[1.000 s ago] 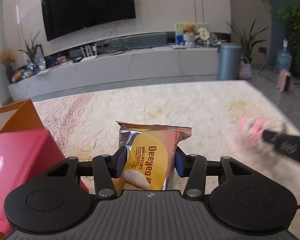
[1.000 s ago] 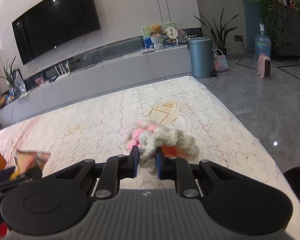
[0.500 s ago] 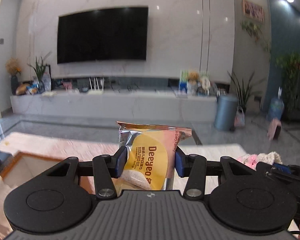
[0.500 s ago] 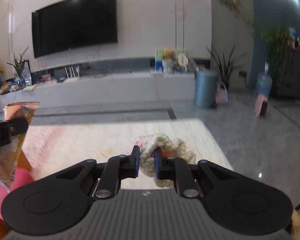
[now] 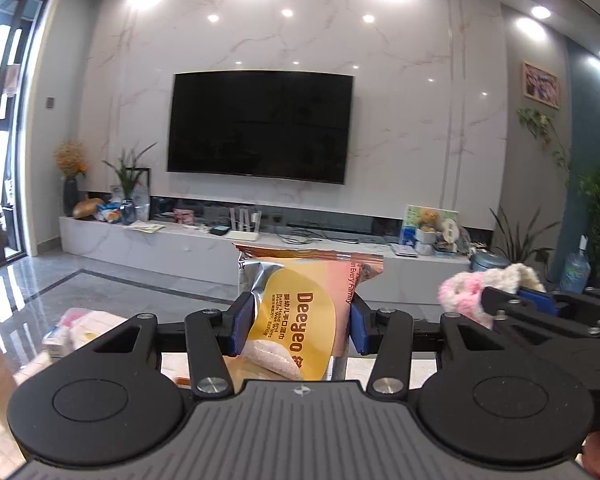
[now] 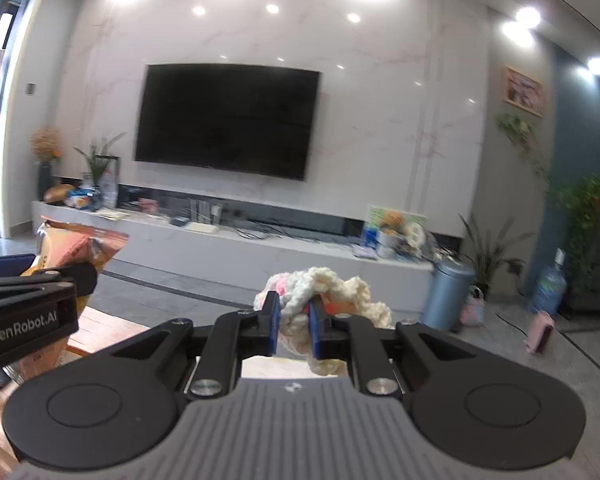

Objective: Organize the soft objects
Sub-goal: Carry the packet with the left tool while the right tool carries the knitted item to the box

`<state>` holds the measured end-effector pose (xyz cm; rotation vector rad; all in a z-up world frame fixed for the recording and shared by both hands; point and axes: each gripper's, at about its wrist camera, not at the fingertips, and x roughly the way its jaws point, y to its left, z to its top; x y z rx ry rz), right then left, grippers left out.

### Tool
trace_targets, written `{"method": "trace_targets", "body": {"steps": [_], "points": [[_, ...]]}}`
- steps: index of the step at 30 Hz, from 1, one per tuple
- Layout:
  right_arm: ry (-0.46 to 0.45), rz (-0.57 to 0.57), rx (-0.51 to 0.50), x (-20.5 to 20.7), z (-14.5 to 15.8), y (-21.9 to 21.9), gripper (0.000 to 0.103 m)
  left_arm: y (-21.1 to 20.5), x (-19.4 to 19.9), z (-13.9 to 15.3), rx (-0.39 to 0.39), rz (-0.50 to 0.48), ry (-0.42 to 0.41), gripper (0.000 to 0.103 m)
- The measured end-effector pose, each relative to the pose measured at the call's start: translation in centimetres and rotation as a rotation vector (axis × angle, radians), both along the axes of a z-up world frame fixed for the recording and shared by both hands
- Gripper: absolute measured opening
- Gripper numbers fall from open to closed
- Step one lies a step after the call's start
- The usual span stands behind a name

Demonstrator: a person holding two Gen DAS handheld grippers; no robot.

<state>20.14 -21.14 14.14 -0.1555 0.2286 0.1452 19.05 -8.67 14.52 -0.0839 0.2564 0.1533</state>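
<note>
The left gripper's [image 5: 296,326] fingers are clamping a wipes packet [image 5: 300,312] upright in mid-air; the right gripper's [image 6: 294,326] are pinching a yarn bundle [image 6: 328,292], whose loose loops are dangling and could slip free.

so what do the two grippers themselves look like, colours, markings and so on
Both match: the left gripper and right gripper have matte black linkage arms with silver screws, two round black discs, a ribbed grey body with a small star mark, and blue pads. White "GenRobot.AI" lettering runs along the left gripper's side.
</note>
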Motion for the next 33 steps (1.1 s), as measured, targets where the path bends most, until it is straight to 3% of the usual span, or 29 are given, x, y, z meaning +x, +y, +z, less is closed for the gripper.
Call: {"method": "trace_targets", "body": {"steps": [4, 9, 14, 21, 24, 26, 28, 29, 31, 32, 33], "points": [[0.017, 0.064, -0.013, -0.7, -0.2, 5.1, 0.013, 3.7, -0.5, -0.6, -0.025, 0.016, 0.037, 0.055], [0.104, 0.13, -0.009, -0.6, -2.3, 9.8, 0.013, 7.8, -0.7, -3.2, -0.062, 0.016, 0.136, 0.055], [0.263, 0.155, 0.021, -0.1, -7.0, 13.1, 0.013, 11.4, -0.2, -7.0, -0.138, 0.017, 0.256, 0.055], [0.46, 0.09, 0.01, 0.9, -14.3, 15.9, 0.013, 13.8, 1.0, -12.5, -0.162, -0.014, 0.445, 0.055], [0.5, 0.075, 0.005, 0.8, -15.8, 16.0, 0.017, 14.2, 0.8, -13.5, -0.187, -0.007, 0.464, 0.055], [0.507, 0.069, 0.008, 0.6, -16.1, 15.9, 0.023, 14.4, 0.6, -13.4, -0.191, 0.003, 0.47, 0.056], [0.511, 0.056, 0.003, 0.4, -15.9, 15.6, 0.051, 14.3, 0.3, -13.2, -0.181, 0.002, 0.477, 0.057], [0.509, 0.056, 0.002, 0.2, -15.7, 15.2, 0.057, 14.2, 0.2, -13.1, -0.174, 0.002, 0.485, 0.059], [0.497, 0.04, 0.005, -0.2, -14.8, 14.4, 0.067, 13.9, -0.2, -12.7, -0.138, 0.011, 0.493, 0.075], [0.49, 0.028, 0.017, -0.7, -14.3, 13.8, 0.07, 13.8, -0.8, -12.2, -0.124, 0.024, 0.469, 0.086], [0.481, 0.017, 0.036, -0.9, -13.7, 13.2, 0.077, 13.8, -1.3, -11.7, -0.112, 0.044, 0.441, 0.09]]}}
